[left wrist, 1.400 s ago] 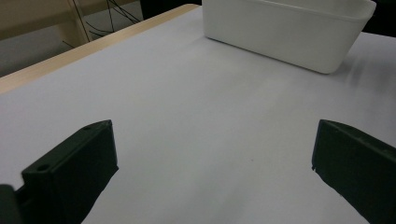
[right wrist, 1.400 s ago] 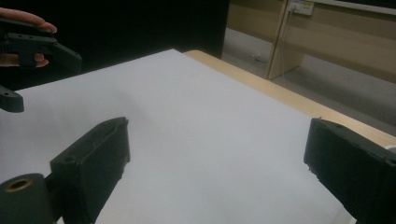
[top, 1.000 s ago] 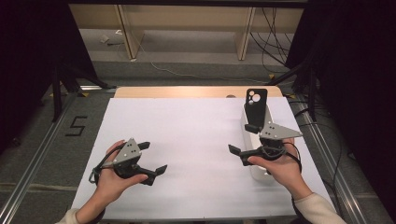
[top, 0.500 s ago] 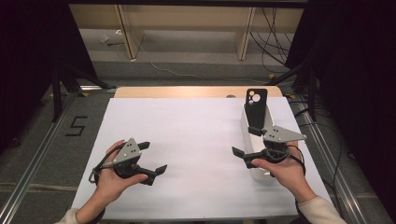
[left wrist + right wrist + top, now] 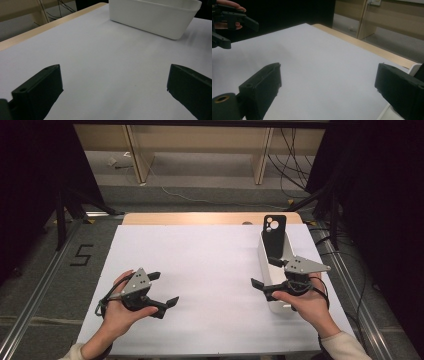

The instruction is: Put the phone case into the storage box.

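Both grippers sit low over the white tabletop (image 5: 210,270), jaws wide and holding nothing: left gripper (image 5: 159,292) near the front left, right gripper (image 5: 265,274) hovering right over the white bin (image 5: 266,265). The bin runs along the right side, just behind the right jaws, and a black phone case (image 5: 274,234) stands upright at its far end.

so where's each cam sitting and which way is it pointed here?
High view: fixed above the person's side, looking forward and down on the white table; both forearms, the left gripper and right gripper show.
Left gripper view: rides the left gripper, low over the table, facing the white bin; its two spread fingers show.
Right gripper view: rides the right gripper, facing across the table toward the left gripper; its own spread fingers show.
Shared: high and left gripper views both show the bin.
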`<state>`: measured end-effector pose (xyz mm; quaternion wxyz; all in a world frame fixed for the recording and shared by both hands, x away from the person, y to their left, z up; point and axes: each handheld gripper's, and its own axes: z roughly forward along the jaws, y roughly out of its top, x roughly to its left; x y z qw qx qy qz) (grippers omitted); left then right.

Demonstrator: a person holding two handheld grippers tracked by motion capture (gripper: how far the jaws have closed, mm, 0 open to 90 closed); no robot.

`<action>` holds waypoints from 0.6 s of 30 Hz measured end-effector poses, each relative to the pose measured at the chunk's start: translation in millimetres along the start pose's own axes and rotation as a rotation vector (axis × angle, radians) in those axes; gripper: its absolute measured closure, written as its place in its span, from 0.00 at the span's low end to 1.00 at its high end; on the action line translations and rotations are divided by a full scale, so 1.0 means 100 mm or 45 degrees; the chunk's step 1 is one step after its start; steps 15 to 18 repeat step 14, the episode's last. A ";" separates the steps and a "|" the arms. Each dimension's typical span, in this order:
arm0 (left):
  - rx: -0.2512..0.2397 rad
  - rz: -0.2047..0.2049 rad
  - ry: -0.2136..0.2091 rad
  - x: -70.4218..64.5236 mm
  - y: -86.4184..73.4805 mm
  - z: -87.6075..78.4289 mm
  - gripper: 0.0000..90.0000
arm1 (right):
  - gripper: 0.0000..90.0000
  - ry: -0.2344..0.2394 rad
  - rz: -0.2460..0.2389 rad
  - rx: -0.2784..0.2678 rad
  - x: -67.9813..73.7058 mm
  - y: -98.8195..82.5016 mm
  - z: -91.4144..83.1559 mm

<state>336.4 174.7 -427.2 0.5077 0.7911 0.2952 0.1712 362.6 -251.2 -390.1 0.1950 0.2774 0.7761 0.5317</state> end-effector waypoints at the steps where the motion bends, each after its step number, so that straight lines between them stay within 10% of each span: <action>1: -0.001 -0.001 -0.001 0.00 0.00 0.00 0.00 | 0.09 0.001 0.001 0.000 0.00 0.00 0.00; 18: 0.001 0.005 -0.004 0.00 0.00 0.00 0.00 | 0.09 0.004 0.000 0.004 0.00 -0.01 0.01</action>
